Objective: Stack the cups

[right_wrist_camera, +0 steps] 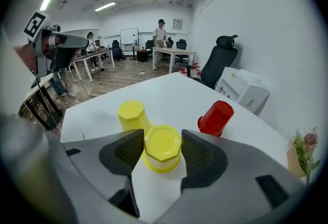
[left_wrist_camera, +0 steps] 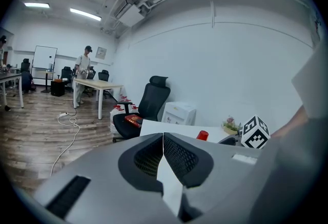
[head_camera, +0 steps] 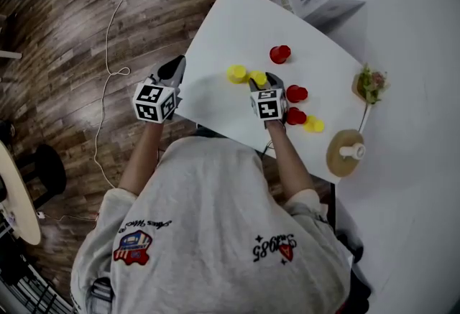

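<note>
The step in hand looks like the pick-up of the first cup for a stack. The right gripper [right_wrist_camera: 163,135] has its 2 jaws closed on an upside-down yellow cup [right_wrist_camera: 162,152], one pad against each side of the cup just below its base; whether the rim has left the white table [right_wrist_camera: 169,96] cannot be told. Just beyond it, to the left in the right gripper view, stands a second yellow cup [right_wrist_camera: 133,115], also base up, and off to the right is a red cup [right_wrist_camera: 216,118]. In the head view 2 more red cups [head_camera: 296,94] lie on the person's right side of the table, and a third yellow cup [head_camera: 313,124] touches the nearer of them. The left gripper [left_wrist_camera: 163,138] has its jaws together with nothing between them, and in the head view it hangs off the table's left edge, taking no part. The next move probably calls for lifting the gripped cup clear of the neighbour's top, carrying it the short way across until it is centred over the second yellow cup, then lowering it straight down so its rim slides over that base. Only after that should the jaws open, since a tilted descent could knock the lower cup aside.
</note>
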Demonstrator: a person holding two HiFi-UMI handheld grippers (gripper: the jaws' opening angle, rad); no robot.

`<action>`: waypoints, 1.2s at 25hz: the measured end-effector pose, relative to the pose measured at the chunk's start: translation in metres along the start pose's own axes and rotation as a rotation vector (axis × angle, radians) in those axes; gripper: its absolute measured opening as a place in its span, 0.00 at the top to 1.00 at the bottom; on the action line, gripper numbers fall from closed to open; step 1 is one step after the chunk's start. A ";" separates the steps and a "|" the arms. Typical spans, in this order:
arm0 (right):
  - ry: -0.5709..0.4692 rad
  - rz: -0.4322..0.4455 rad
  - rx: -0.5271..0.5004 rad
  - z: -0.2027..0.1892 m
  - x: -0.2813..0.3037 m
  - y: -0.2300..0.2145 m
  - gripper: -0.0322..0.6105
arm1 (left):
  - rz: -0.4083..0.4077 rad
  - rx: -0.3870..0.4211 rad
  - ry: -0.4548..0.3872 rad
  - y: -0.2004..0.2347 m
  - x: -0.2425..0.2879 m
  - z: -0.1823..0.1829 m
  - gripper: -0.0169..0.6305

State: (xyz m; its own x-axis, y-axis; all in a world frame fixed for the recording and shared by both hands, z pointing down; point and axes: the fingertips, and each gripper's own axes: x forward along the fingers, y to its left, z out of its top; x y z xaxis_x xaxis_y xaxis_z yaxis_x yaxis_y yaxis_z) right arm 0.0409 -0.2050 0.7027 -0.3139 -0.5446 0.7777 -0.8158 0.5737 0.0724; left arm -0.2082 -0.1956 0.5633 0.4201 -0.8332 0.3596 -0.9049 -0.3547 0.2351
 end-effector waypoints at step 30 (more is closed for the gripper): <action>-0.083 -0.260 0.241 -0.031 -0.078 -0.098 0.54 | -0.179 0.069 0.030 -0.064 0.047 0.009 0.96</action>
State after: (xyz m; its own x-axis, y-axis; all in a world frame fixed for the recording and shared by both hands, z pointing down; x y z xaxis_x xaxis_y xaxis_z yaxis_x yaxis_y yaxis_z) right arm 0.1604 -0.2002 0.6543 -0.1109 -0.7067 0.6987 -0.9615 0.2541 0.1045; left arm -0.1310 -0.2152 0.5573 0.5754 -0.7415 0.3451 -0.8178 -0.5251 0.2355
